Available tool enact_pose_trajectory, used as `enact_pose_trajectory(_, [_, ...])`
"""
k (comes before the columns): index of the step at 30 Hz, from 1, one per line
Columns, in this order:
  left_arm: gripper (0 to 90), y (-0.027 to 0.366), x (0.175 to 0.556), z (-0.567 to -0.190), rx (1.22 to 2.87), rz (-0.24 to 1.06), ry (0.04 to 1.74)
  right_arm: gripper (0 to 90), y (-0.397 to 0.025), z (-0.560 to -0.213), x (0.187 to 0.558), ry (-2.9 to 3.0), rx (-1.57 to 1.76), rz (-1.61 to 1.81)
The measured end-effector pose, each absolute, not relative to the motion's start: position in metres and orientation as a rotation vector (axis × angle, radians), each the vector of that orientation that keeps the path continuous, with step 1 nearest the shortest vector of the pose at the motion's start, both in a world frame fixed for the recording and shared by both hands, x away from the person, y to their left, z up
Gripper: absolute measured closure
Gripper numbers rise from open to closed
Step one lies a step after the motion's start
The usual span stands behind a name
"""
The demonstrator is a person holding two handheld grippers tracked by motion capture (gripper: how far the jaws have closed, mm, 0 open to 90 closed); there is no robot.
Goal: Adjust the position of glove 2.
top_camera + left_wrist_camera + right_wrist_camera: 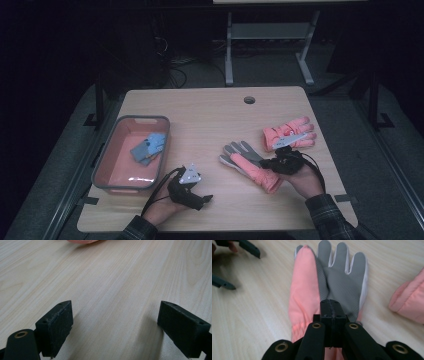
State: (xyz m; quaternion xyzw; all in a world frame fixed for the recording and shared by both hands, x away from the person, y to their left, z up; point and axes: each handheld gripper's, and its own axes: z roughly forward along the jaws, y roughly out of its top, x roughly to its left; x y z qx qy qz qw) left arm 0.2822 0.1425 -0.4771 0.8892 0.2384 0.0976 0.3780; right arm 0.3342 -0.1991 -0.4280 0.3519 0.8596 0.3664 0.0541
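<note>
A pink glove (252,167) lies palm up near the table's middle, its grey palm (342,282) showing and a pink flap folded over one side. My right gripper (270,162) (332,308) is over the heel of that palm, jaws pressed together, with no fabric showing between them. A second pink glove (290,132) (409,302) lies just beyond to the right. My left gripper (205,198) (115,322) stands open low over bare wood near the front edge; it also appears in the right gripper view (239,265).
A grey-rimmed pink bin (145,118) sits at the table's left with blue-grey fabric pieces (149,147) inside. A round cable hole (249,99) is near the far edge. A pink sliver (82,241) touches the left gripper view's top edge.
</note>
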Motion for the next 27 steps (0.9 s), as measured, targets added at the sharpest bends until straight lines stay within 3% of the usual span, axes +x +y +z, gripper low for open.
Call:
enact_pose_trajectory(12, [12.4,0.143,0.282,-0.477,2.273,0.251,0.609,90.0,-0.185,-0.448,0.345,2.662,1.023,1.016])
enact_pose_trajectory(27, [12.4,0.142,0.282,-0.477,2.275,0.25,0.614,90.0,-0.178,-0.45,0.33,2.706,0.92,1.031])
